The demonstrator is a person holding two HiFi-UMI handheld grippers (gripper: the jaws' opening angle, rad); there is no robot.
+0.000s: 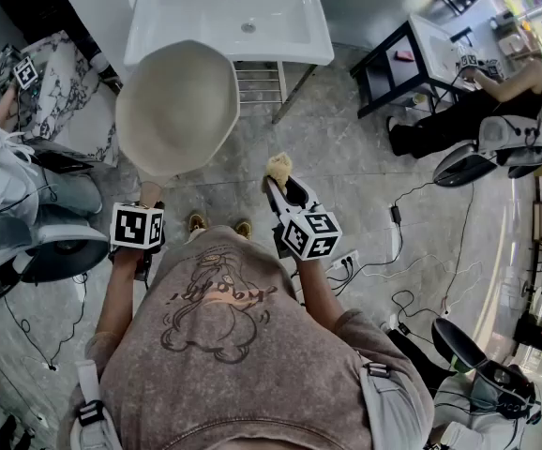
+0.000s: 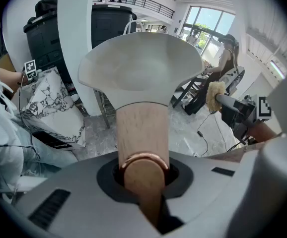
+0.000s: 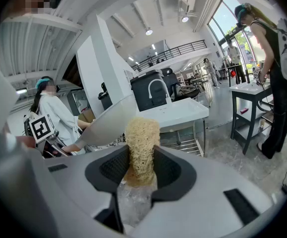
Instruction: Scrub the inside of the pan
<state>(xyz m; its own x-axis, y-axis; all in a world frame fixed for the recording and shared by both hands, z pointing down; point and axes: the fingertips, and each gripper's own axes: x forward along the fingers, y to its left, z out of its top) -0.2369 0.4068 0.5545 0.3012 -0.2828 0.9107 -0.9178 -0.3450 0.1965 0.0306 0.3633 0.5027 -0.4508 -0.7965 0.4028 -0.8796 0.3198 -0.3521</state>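
Head view first: we stand on a grey stone floor (image 1: 365, 176) in front of a white sink (image 1: 229, 17), w/ one gripper in each hand. Our left gripper (image 1: 149, 204) is clamped on the wooden handle (image 1: 149, 193) of the pan (image 1: 177, 111). Left gripper view confirms: the jaws press tight on both sides of the handle (image 2: 142, 133), w/ a copper-coloured ring (image 2: 143, 158) at its end btwn them. The pan (image 2: 141, 63) is held in the air ahead of us, btwn our body & the sink, its pale beige bowl covering the sink's near-left corner from above. Whether the face turned to the head camera is inside or underside, we can't tell.

Our right gripper (image 1: 276, 184) is closed on a yellowish fibrous scrubber (image 1: 278, 166). Right gripper view: the jaws squeeze the scrubber (image 3: 142, 143) partway up, its top sticking out past the fingertips, & the pan (image 3: 106, 125) shows just left of it. The scrubber sits near the pan's right rim, not touching it in head view; the left gripper view also shows a gap.

Bkgd: a seated person (image 1: 8, 172) at left, another person (image 1: 496, 92) by a small dark table (image 1: 393, 64) far right, a power strip (image 1: 346, 262) w/ cables on the floor.
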